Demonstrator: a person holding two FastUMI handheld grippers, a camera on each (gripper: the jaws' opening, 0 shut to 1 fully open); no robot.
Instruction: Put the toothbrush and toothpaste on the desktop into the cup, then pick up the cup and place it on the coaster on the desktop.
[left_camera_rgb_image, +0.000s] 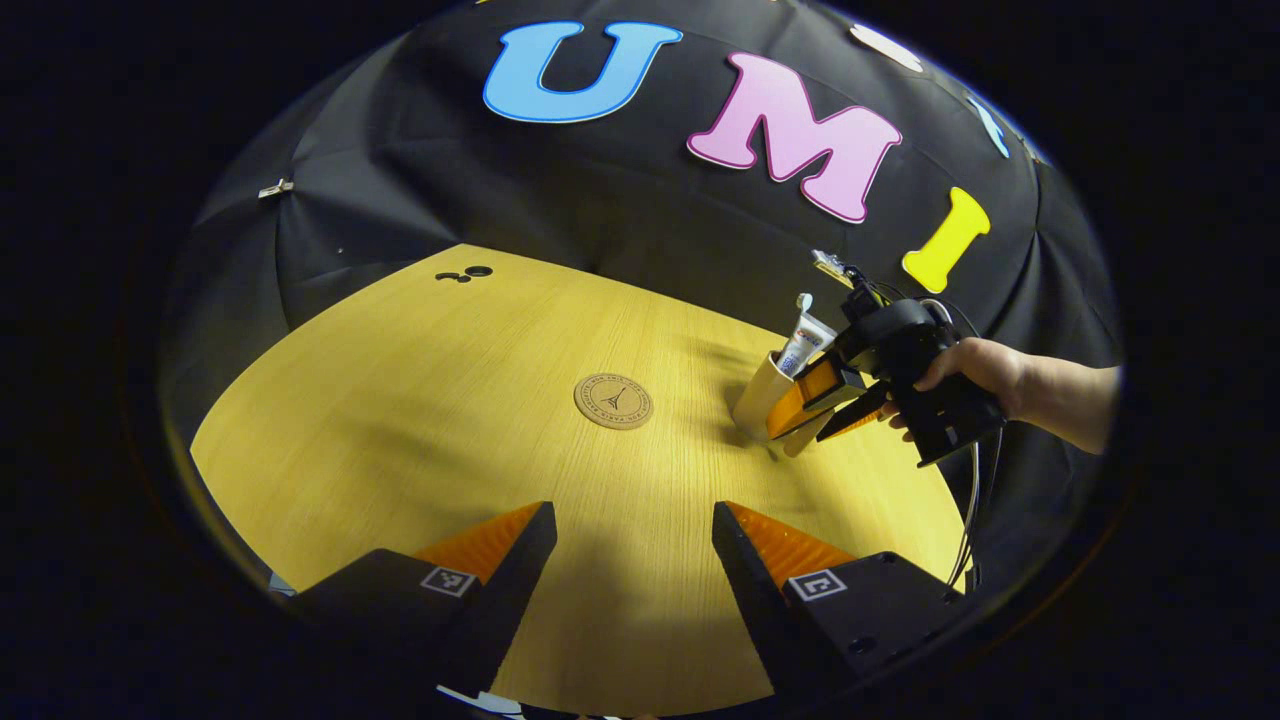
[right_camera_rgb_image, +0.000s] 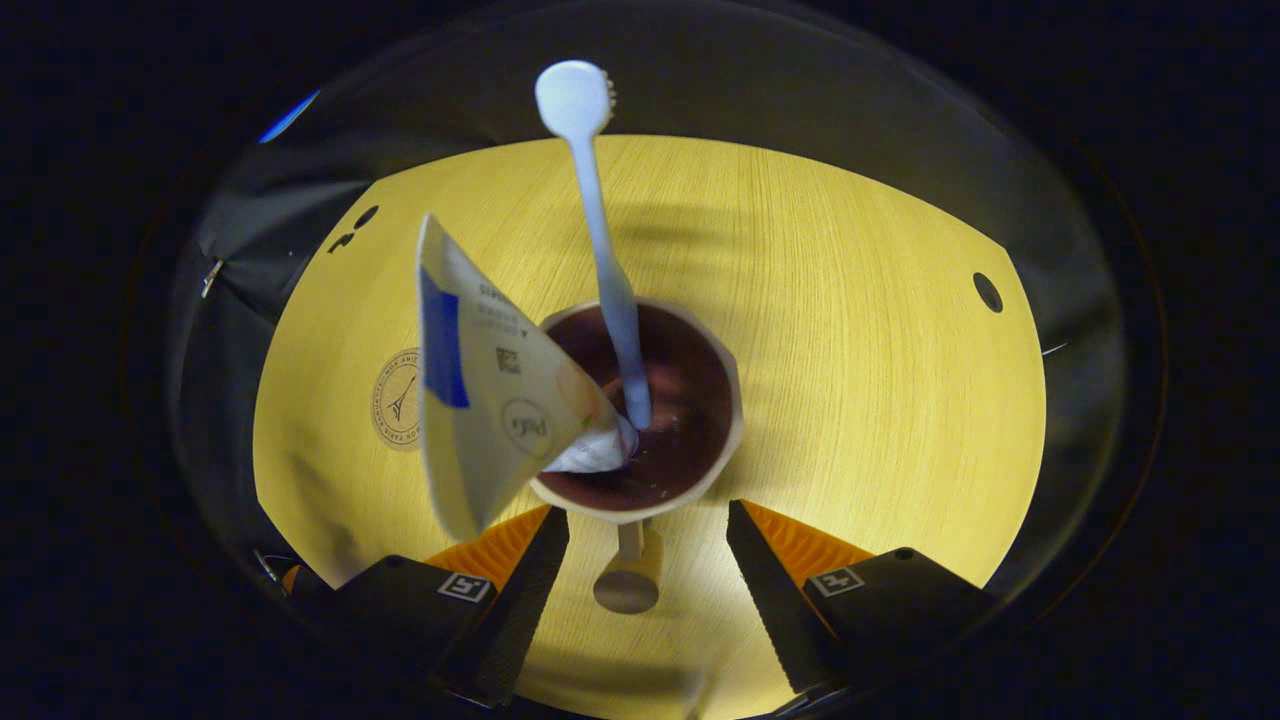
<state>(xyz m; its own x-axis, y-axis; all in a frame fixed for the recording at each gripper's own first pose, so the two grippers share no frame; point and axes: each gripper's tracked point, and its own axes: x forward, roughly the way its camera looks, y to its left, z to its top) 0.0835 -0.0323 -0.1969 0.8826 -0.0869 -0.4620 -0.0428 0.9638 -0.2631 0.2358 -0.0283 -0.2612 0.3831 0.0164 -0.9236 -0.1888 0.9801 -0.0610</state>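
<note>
A beige cup (left_camera_rgb_image: 757, 392) stands on the wooden desktop (left_camera_rgb_image: 420, 420), right of the round cork coaster (left_camera_rgb_image: 613, 401). The toothpaste tube (left_camera_rgb_image: 806, 340) sticks out of it. Seen from above in the right gripper view, the cup (right_camera_rgb_image: 700, 400) holds the white toothbrush (right_camera_rgb_image: 600, 230) upright and the toothpaste (right_camera_rgb_image: 480, 390) leaning left. My right gripper (right_camera_rgb_image: 645, 515) is spread wide, one finger on each side of the cup's near wall under the rim. A hand holds this right gripper (left_camera_rgb_image: 798, 437) at the cup. My left gripper (left_camera_rgb_image: 632, 512) hangs open over bare desktop, nearer than the coaster.
The coaster (right_camera_rgb_image: 398, 398) lies left of the cup in the right gripper view, about a cup's width away. Small dark holes (left_camera_rgb_image: 465, 273) mark the desktop's far left corner, and another hole (right_camera_rgb_image: 987, 291) shows at the right. Black cloth walls close the back.
</note>
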